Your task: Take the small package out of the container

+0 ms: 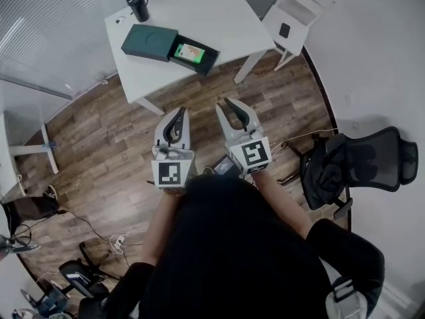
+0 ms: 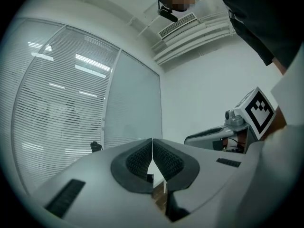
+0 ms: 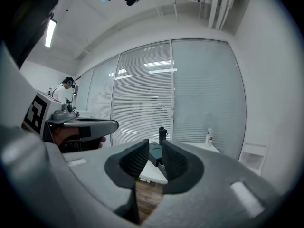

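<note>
One dark green container (image 1: pixel 149 43) on the white table (image 1: pixel 212 12), at about 11 o'clock from both grippers and well apart from them. Lies flat with its one tray (image 1: pixel 207 60) slid out toward 4 o'clock. Holds one small package (image 1: pixel 190 51), green and orange, lying in that tray. One black cup (image 1: pixel 137 5) upright at the table's far corner, 11 o'clock of the container, near but not touching. One white chair (image 1: pixel 295 8) at 1 o'clock with one small dark thing on its seat. One black office chair (image 1: pixel 362 161) at 3 o'clock. Two grippers low over the wood floor (image 1: pixel 99 151), side by side. Left gripper (image 1: pixel 180 111) clenched, pads tip to tip on nothing. Right gripper (image 1: pixel 224 104) drawn in to a thin slit, likewise empty.
</note>
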A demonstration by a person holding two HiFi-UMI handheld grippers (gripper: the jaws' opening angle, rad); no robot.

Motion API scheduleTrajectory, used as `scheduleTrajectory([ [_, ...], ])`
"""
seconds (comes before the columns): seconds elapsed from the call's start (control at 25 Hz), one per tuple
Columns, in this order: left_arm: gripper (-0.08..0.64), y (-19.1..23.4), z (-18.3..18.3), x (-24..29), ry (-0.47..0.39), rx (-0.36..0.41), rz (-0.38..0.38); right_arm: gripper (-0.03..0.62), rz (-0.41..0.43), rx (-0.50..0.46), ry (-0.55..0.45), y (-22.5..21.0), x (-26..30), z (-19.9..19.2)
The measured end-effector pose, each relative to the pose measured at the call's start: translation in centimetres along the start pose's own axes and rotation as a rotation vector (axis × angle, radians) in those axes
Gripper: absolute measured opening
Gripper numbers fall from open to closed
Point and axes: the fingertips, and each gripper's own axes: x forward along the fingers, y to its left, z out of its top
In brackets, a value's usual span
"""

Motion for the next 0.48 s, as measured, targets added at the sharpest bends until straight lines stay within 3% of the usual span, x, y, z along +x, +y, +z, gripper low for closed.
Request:
scheduleTrajectory([
  [0.48,0.005,4.5,-0.3,3.6,0.027,-0.023,-0.005,0.078,-0.012,-0.01,0.04,-1.6,5.3,0.3],
])
